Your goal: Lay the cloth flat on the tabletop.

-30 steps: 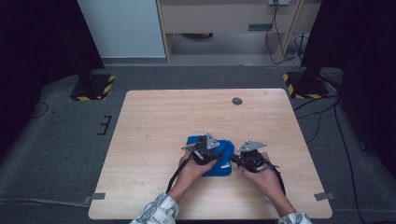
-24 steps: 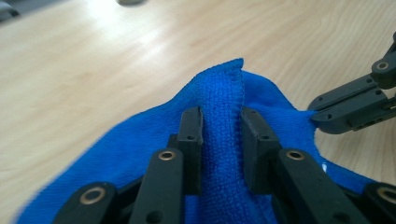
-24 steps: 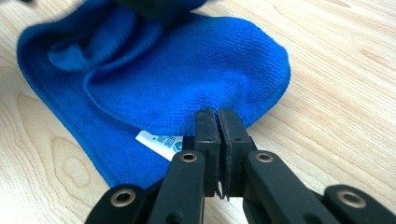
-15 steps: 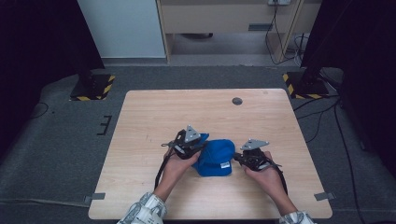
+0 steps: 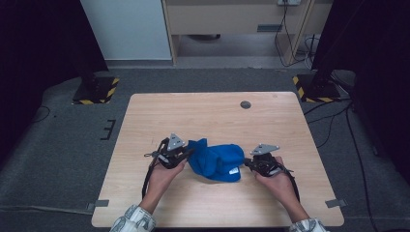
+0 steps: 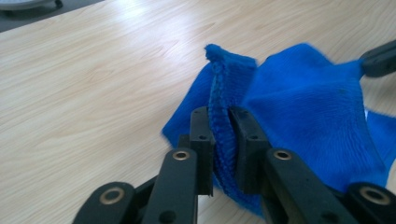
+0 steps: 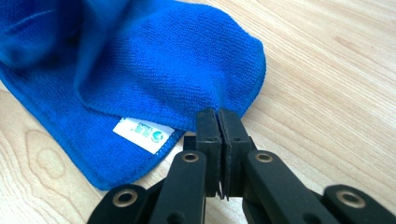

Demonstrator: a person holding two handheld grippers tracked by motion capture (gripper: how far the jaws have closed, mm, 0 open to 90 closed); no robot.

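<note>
One soft blue microfibre cloth [image 5: 215, 161] lies crumpled on the near half of the pale rectangular wooden table [image 5: 212, 116], between the two hand-held grippers.

The left gripper [image 5: 186, 153] sits at the cloth's left edge. The left gripper view shows what the high view cannot resolve: a stitched hem of the cloth [image 6: 223, 126] stands upright between the two black jaws, which have just been closing and now pinch it on both sides. A dark jaw tip of the other gripper enters at the upper right edge of that view.

The right gripper [image 5: 248, 164] sits at the cloth's right edge. In the right gripper view [image 7: 218, 122] its jaws stand pressed together, with a thin fold of the cloth's edge [image 7: 154, 70] clamped at their tips. This view also shows one small white sewn-in label [image 7: 144, 134] on the lower layer of the cloth, seen in the high view as a pale speck only.

The high view adds the surroundings: one small round dark disc [image 5: 245, 104] near the table's far edge, well apart from the cloth, and two black-and-yellow striped floor bases [image 5: 95, 91] beyond the far corners.

Count: one cloth, two grippers, one label, one disc.
</note>
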